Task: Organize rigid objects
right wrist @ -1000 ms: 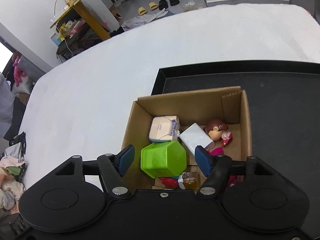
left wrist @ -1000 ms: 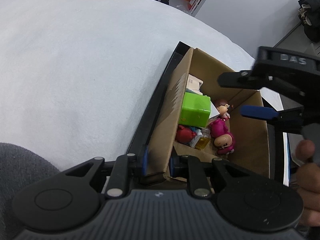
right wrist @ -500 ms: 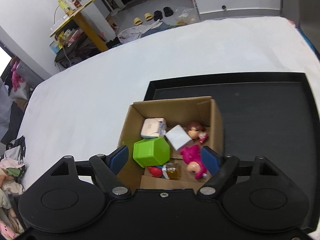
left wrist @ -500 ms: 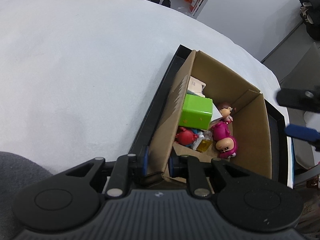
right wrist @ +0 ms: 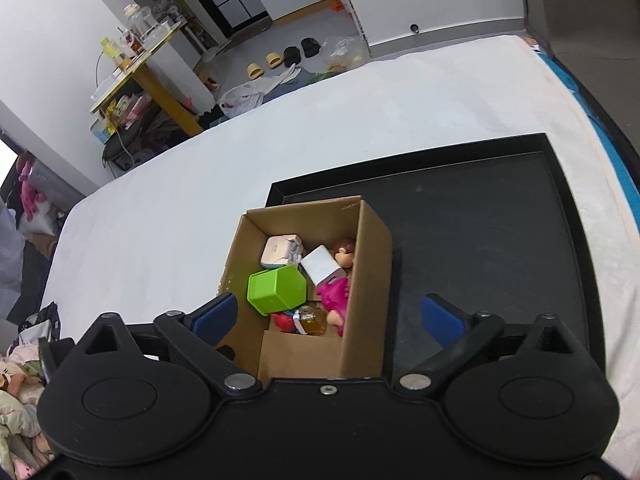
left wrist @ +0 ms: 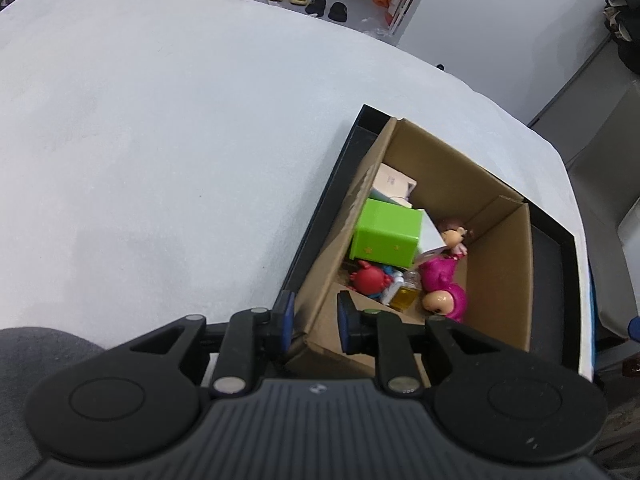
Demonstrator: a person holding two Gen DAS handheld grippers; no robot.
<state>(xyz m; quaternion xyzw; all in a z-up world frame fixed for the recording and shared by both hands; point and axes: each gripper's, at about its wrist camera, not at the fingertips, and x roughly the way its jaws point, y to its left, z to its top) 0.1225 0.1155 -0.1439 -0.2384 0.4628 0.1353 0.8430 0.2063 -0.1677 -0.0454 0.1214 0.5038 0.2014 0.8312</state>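
A brown cardboard box (left wrist: 500,264) (right wrist: 368,280) stands on a black tray (right wrist: 480,248) on a white-covered surface. Inside lie a green hexagonal container (left wrist: 386,236) (right wrist: 276,290), a white box (right wrist: 322,266), a pale case (right wrist: 278,249), a pink doll (left wrist: 442,284) (right wrist: 336,298), a brown-haired figure (right wrist: 346,250), a red toy (left wrist: 368,278) and a small amber bottle (right wrist: 312,320). My left gripper (left wrist: 314,316) is shut on the box's near left corner wall. My right gripper (right wrist: 326,314) is wide open and empty, above the box.
The tray's raised rim (left wrist: 320,216) runs along the box's left side. The white surface (left wrist: 160,140) stretches to the left and far side. Slippers (right wrist: 280,58), a yellow table (right wrist: 140,68) and clutter are on the floor beyond.
My right gripper has risen and pulled back from the box and opened wider. It has left the left wrist view. My left gripper keeps its hold on the box wall.
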